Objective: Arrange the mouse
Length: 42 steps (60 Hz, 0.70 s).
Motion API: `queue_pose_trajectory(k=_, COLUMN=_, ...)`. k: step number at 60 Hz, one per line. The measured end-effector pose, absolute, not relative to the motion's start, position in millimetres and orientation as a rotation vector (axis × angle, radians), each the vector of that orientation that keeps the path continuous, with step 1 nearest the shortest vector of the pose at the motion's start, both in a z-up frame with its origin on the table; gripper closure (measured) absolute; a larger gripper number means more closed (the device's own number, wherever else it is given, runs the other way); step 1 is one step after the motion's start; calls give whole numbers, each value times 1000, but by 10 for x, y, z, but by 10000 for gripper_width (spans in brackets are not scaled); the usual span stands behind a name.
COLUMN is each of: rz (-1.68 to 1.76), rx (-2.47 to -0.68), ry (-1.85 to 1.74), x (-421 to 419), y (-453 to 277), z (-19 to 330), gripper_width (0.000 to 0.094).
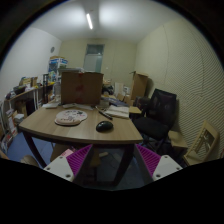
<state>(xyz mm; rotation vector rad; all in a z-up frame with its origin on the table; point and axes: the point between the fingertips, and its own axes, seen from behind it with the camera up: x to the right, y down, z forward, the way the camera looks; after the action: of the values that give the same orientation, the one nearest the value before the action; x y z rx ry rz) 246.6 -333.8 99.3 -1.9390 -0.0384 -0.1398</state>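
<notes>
Cluttered office ahead, with shelves (25, 98) off to the left, then the wooden desk (60, 130) carrying a round mat (71, 117) and the dark mouse (104, 126) well beyond the hand-held gripper (113, 160), its fingers spread and empty.

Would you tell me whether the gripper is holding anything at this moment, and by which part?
Nothing is held. The gripper is open, its fingers apart with only air between them. The mouse lies on the table, beyond the fingers.
</notes>
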Motion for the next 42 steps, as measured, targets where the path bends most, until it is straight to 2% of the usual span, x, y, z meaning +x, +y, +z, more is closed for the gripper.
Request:
queue_pose_trajectory(k=11, rz=-90, rx=-1984, ry=-16, x=2267, y=-3093, z=853, gripper_width=94)
queue_pose_trajectory(k=13, rz=-71, rx=-1987, ry=-7, x=2216, y=-2721, z=778, gripper_width=95)
queue_pose_trajectory(k=21, rz=-24, rx=-2004, ry=0, x=2072, y=-2312, z=641, gripper_width=88)
queue_pose_trajectory(k=42, rz=93, rx=-2097, ry=55, x=1900, y=-1286, z=-41, gripper_width=96)
